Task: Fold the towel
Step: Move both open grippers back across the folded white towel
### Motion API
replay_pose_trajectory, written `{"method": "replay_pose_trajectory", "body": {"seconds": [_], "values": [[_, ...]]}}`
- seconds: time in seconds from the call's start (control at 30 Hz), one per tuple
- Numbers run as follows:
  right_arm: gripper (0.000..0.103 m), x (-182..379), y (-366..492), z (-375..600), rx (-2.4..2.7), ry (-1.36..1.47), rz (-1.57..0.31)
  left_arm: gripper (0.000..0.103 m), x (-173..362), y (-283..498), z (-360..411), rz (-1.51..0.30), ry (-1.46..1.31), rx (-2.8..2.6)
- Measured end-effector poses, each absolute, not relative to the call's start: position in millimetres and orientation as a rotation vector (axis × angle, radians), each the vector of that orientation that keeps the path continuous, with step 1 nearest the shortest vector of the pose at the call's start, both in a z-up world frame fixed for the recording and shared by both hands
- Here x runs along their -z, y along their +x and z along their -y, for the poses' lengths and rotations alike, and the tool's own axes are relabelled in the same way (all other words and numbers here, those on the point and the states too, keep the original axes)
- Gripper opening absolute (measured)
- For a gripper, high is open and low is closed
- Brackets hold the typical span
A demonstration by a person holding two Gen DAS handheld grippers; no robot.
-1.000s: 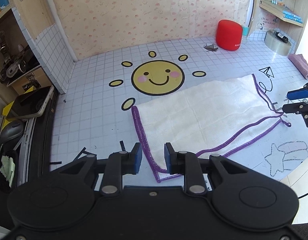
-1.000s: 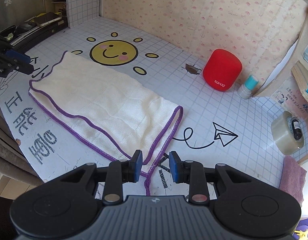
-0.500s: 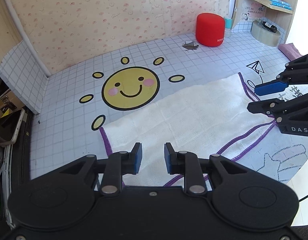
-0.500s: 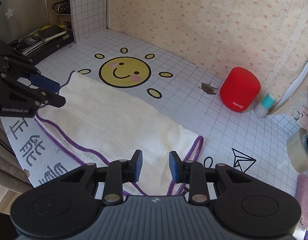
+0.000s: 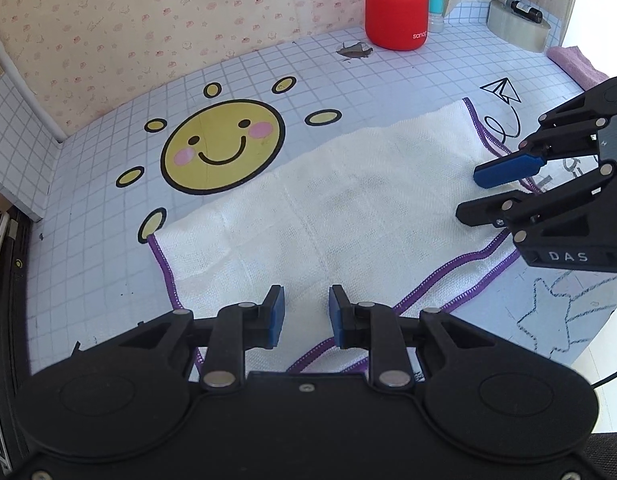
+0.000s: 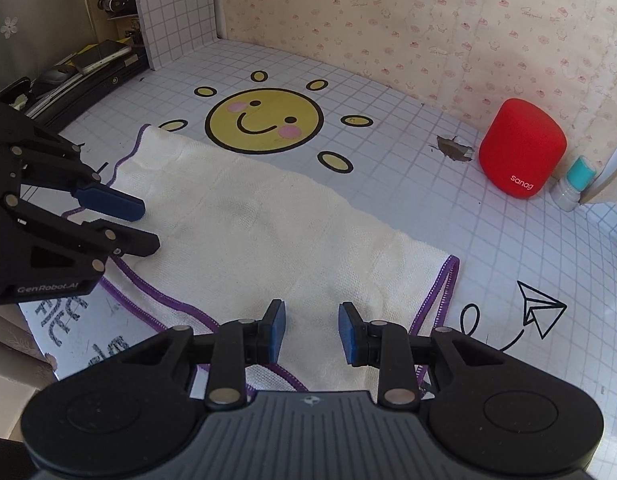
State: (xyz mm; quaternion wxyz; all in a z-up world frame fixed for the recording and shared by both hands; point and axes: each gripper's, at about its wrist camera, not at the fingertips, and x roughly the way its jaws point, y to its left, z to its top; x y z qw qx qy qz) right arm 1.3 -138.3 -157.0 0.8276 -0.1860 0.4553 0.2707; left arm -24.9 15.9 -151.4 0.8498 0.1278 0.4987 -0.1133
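Left wrist: left gripper gaping over towel; right wrist alone shows phone; right gripper gaping.

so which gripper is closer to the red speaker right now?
Right. The right gripper is over the towel end on the red speaker's side; the left gripper is over the opposite end, by the sun drawing.

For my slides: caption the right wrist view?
Two open grippers, right gripper and left gripper, over a purple-edged white towel.
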Motion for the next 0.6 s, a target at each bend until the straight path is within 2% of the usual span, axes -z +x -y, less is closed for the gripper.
{"method": "replay_pose_trajectory", "body": {"seconds": [0.1, 0.6], "values": [[0.029, 157.5, -1.7, 147.5, -0.574, -0.380, -0.973, 0.033, 150.6, -27.7, -18.3, -1.047, 0.275, 0.237], [0.030, 130.2, -22.6, 145.7, -0.702, -0.392, -0.934, 0.033, 144.1, -35.0, -18.5, -1.040, 0.263, 0.242]]}}
